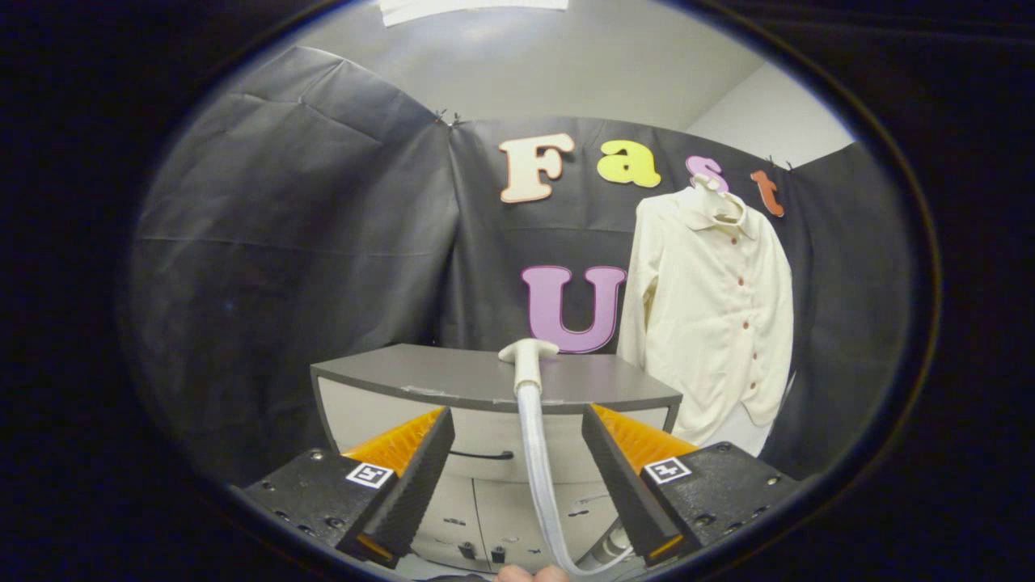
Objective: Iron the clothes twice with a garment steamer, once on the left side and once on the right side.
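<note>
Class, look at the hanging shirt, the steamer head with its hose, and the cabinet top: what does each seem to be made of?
Shirt: cream woven cloth, matt, soft folds. Steamer head: probably plastic, smooth, off-white; its hose looks like translucent flexible tubing. Cabinet top: likely grey laminate board, flat, matt. The gripper is open, the hose between its fingers, untouched.

Even overhead light, sharp centre (edges bowed).

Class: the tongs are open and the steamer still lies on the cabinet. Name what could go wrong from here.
1. The steamer head lies at the cabinet top's front edge, ahead of the open tongs; a nudge could knock it off.
2. Its hose hangs between the fingers and could be pinched or snagged.
3. The shirt hangs freely on a hanger, so it may swing away under pressure.
</note>
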`<state>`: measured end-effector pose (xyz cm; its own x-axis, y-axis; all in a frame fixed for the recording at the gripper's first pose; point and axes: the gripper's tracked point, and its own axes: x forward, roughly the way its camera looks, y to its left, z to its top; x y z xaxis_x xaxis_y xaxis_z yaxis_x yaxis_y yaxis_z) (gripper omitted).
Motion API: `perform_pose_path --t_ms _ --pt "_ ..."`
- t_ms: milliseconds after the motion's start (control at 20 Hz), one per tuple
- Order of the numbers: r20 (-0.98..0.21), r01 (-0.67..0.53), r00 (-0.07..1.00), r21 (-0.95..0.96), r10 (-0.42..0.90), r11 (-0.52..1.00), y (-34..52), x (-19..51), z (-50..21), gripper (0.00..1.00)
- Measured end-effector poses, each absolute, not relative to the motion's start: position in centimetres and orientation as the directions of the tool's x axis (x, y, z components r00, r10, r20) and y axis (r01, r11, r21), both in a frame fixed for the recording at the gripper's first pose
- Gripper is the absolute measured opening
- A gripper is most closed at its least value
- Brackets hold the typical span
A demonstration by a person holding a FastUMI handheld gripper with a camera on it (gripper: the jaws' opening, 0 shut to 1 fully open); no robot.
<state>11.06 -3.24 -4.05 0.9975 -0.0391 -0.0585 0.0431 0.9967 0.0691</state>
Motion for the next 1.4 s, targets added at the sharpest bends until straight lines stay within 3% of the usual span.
perform_pose_path --t_ms 350,1400 --pt "-0.01 0.063 0.998 0.054 -0.063 0.997 -3.5 15.9 -3.4 0.97" --pt "-0.33 0.076 0.943 0.107 -0.037 0.991 -3.1 30.9 -10.0 0.96"
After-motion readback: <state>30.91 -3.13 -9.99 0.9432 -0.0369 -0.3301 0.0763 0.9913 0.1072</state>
